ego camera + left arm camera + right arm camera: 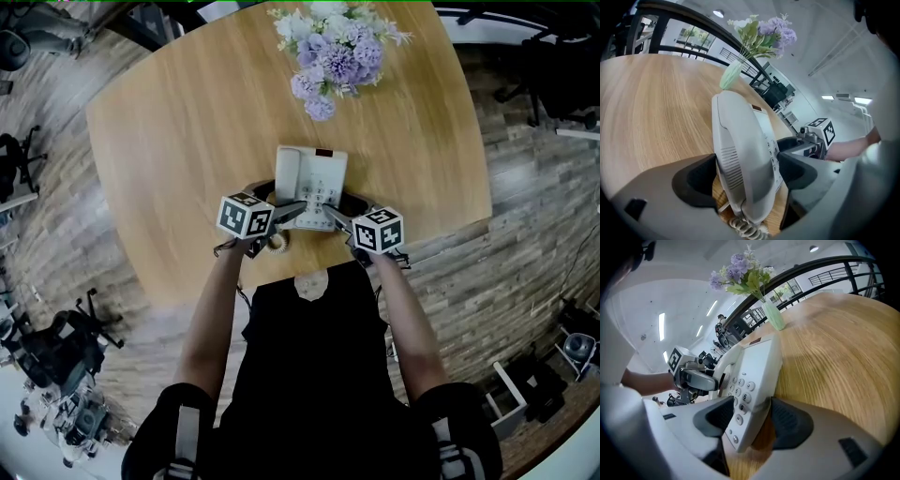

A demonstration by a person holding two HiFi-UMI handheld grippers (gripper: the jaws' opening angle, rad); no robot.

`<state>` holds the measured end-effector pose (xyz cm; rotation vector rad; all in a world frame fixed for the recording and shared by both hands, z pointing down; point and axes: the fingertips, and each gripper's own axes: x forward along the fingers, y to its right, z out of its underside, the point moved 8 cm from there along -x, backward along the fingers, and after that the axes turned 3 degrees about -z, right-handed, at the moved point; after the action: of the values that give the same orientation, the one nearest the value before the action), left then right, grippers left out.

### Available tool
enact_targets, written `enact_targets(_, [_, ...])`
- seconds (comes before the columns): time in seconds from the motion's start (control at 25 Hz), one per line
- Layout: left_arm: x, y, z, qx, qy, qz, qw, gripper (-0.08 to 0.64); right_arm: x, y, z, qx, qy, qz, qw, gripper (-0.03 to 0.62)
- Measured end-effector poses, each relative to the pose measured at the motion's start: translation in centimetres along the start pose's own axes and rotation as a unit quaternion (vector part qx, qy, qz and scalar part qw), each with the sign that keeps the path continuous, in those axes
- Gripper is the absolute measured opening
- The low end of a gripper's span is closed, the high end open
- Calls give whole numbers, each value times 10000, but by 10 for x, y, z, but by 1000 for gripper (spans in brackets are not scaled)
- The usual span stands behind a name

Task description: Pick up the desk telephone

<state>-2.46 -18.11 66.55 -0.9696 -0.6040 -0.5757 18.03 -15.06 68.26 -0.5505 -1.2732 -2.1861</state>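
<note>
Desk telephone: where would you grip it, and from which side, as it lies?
Probably the near end of the desk telephone, coming from the person's side of the table: left gripper across the handset, right gripper across the keypad edge. It lies wide and low, so each pair of jaws can straddle one side.

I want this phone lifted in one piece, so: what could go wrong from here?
The left gripper straddles the handset side; the handset only rests on the desk telephone, so it could lift off alone, trailing its coiled cord. The right gripper has just the keypad corner between its open jaws, a shallow hold that may slip.
</note>
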Motion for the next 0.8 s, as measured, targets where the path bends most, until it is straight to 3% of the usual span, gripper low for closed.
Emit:
enact_targets(0.4, [12,-7,3,-187,-210,29,9996,396,5,3,0,151,-24,31,9999,253])
enact_targets(0.6, [14,-6,3,-192,-263,-117,9994,396,8,6,3,541,-1,11,9985,253])
enact_targets(0.8, [16,-3,1,-177,-353,-296,9988,396,7,5,3,550,68,45,9985,253])
